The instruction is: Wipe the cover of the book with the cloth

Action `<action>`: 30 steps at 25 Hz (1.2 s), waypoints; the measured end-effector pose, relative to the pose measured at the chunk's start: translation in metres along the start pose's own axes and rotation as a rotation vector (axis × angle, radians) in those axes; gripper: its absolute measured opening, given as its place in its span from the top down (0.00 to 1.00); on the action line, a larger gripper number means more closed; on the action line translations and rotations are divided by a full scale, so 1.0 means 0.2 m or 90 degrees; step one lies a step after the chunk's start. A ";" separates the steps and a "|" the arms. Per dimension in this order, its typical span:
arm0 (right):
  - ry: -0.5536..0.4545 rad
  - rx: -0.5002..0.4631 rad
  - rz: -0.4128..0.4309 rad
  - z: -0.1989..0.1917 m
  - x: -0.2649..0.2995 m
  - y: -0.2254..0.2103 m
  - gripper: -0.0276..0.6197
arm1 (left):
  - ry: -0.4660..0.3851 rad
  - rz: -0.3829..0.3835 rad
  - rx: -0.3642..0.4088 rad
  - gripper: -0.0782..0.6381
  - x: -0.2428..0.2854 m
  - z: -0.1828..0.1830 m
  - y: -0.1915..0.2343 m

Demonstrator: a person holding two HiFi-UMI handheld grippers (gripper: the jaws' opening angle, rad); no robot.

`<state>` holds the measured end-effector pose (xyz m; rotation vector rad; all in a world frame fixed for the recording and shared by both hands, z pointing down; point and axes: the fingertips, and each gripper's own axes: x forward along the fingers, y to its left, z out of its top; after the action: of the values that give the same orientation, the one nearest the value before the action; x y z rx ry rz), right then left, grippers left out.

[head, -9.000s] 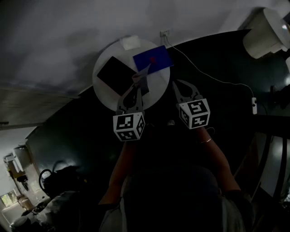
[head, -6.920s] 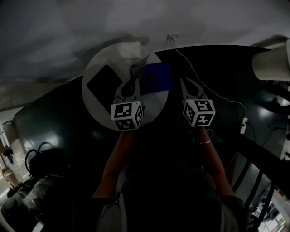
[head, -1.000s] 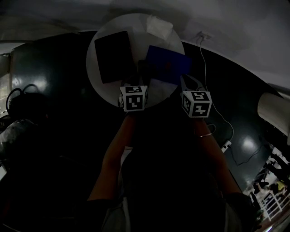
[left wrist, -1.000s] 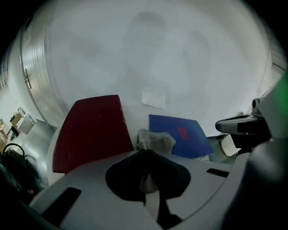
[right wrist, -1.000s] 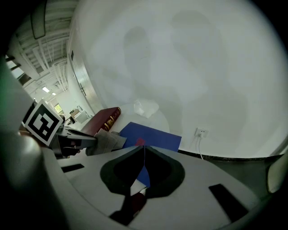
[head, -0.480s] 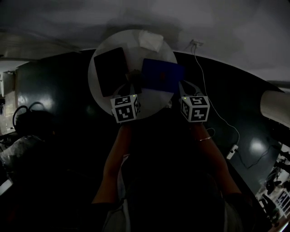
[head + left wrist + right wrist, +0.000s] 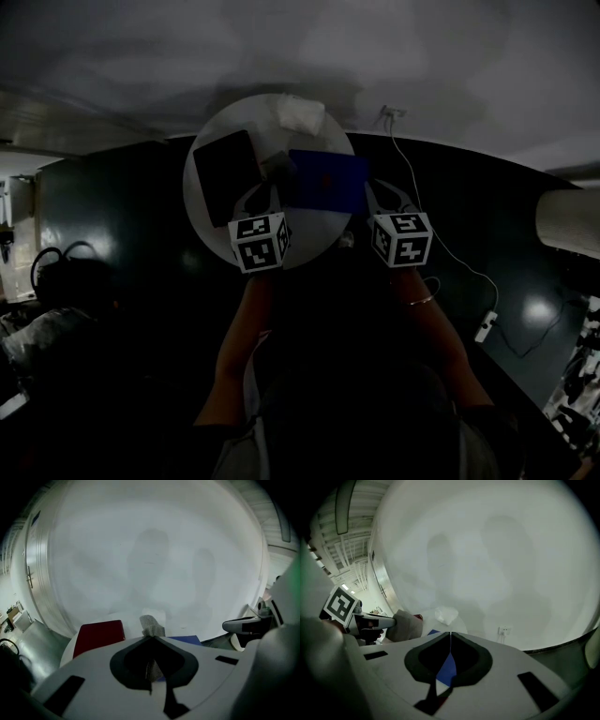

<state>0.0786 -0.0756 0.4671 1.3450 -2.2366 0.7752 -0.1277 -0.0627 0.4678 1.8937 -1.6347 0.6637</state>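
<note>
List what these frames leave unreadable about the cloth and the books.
Cloth against blue book: contact unclear; head view too dark, left gripper body covers it.
Red book: near end hidden by that gripper.
White lump: too small to identify.

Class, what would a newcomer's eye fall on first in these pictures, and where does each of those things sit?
The round white table stands out bright in the dim scene, with a blue book on its right half and a dark red book on its left. The left gripper is shut on a grey cloth held between the two books, and the right gripper seems to pinch the blue book's right edge.
</note>
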 end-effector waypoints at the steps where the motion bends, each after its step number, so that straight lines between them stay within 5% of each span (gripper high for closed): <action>1: -0.007 0.003 0.001 0.02 -0.01 0.00 0.91 | -0.007 -0.002 0.000 0.86 0.00 0.02 -0.01; 30: -0.158 -0.020 0.018 0.43 -0.24 0.06 0.91 | -0.197 -0.113 0.037 0.86 -0.18 0.47 -0.24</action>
<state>0.0846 -0.0954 0.3694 1.4675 -2.4497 0.6084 -0.0832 -0.0949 0.3709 2.2419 -1.6151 0.3626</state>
